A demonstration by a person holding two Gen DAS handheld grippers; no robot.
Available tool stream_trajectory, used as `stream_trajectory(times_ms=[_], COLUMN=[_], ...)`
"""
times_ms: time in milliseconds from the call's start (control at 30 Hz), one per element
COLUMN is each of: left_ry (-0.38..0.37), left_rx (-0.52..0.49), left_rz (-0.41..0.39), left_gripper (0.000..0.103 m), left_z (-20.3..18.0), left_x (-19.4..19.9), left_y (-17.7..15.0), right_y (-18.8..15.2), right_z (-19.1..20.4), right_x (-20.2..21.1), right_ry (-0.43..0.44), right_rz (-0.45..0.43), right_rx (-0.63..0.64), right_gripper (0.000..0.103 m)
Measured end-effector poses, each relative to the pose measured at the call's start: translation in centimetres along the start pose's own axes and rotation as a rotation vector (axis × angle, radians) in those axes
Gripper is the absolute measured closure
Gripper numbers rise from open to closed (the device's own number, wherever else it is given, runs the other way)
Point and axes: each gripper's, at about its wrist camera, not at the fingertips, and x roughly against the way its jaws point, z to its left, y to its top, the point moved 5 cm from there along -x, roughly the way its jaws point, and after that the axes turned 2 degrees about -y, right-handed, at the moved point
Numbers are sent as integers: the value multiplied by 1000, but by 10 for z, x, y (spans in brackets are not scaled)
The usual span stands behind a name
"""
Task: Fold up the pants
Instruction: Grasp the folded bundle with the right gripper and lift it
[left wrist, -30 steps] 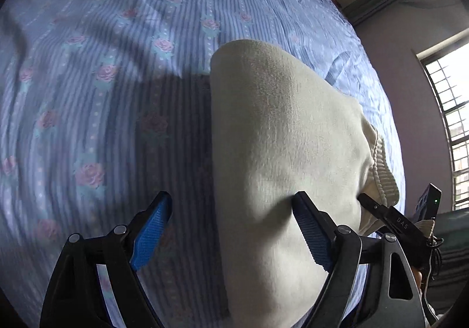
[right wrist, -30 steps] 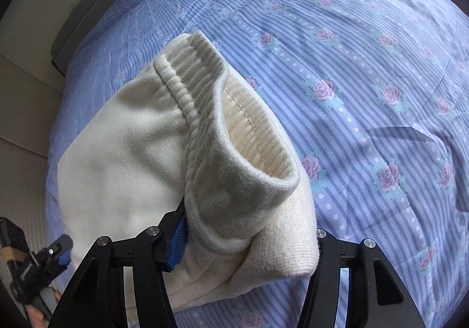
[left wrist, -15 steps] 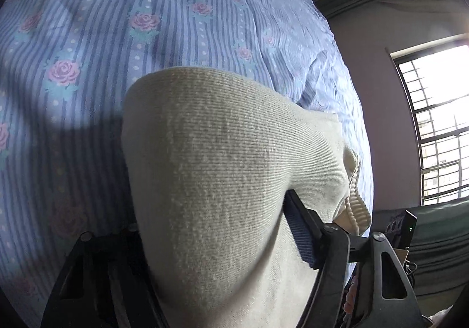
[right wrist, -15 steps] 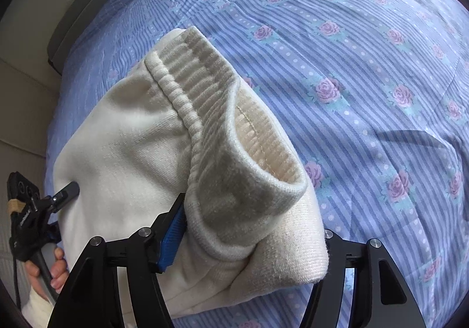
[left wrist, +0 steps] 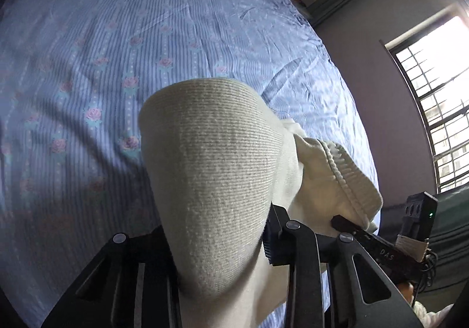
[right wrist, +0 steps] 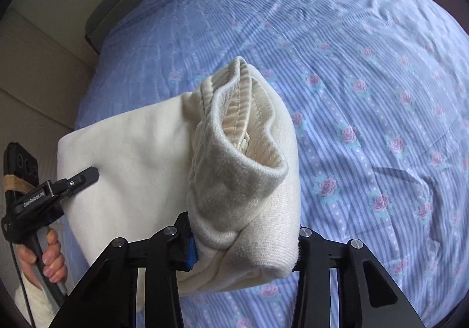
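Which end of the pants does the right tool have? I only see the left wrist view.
Observer: The ribbed waistband end of the cream pants; the right tool is shut on it.
Operator: Is the waistband flat?
Observer: No, it gapes open, inner stitching showing.
Operator: Anything beyond the bed that side?
Observer: A dark headboard past the floral bedsheet.
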Motion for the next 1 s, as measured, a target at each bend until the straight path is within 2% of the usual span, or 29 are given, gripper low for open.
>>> stream_trajectory(times_ms=[200,467,633,800,1000], left_ry=[16,22,57,99,157], left_rx=[-17,39,70,152,236], left_rz=[-74,-147,-179,-232,-301], left_gripper=[71,71,71,71,71], left_z=[-13,7,22,34,43], left_x=[77,176,227,263,297], left_y=[-35,-109,-159,-202,-237], right_y=[-23,-86,-126,-154,-176], right_z=[37,101,136,165,196], right_x=[62,125,157,171,176], right_ry=[39,68,104,161,243], right_rz=[-44,-75,-61,-36,-4], right_rx=[96,189,250,337,435], right_gripper=[63,63,63,63,63])
